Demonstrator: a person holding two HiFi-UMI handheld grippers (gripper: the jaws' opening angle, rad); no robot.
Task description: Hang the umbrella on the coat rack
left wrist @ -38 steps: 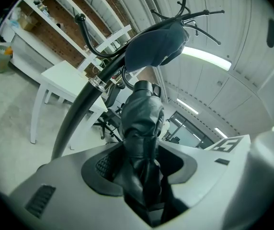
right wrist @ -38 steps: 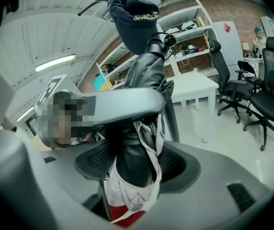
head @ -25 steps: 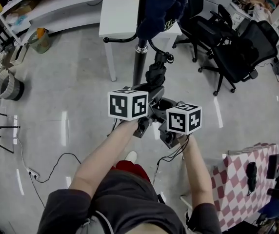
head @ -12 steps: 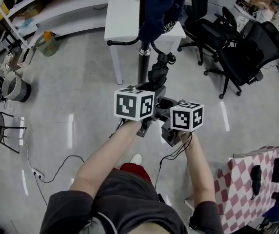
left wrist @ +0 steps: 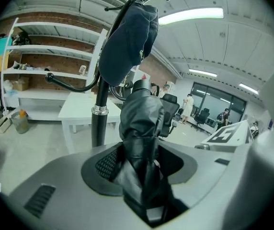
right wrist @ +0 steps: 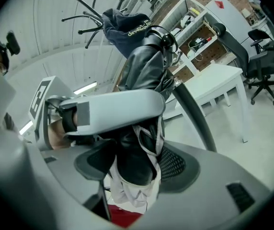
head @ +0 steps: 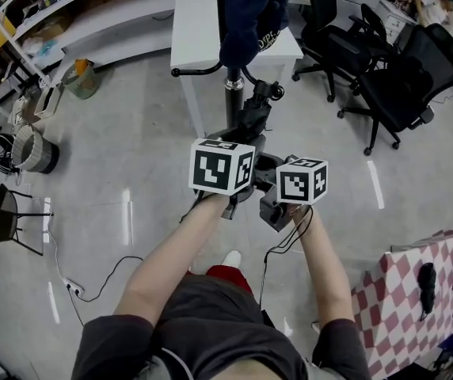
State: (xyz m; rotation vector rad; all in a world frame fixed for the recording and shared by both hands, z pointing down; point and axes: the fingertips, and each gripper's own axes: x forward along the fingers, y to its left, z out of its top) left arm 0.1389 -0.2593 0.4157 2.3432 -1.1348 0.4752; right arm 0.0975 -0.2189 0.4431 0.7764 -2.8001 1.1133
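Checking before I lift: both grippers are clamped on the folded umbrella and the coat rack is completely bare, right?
Not bare: a dark blue garment hangs on the coat rack, as the left gripper view shows. The left gripper and right gripper are both clamped on the folded umbrella.

Right gripper (right wrist: pixel 134 166) is clamped on the folded black umbrella (right wrist: pixel 146 71), just in front of the coat rack (right wrist: pixel 197 116). Dark jacket (right wrist: pixel 127 30) hangs near the rack's top.
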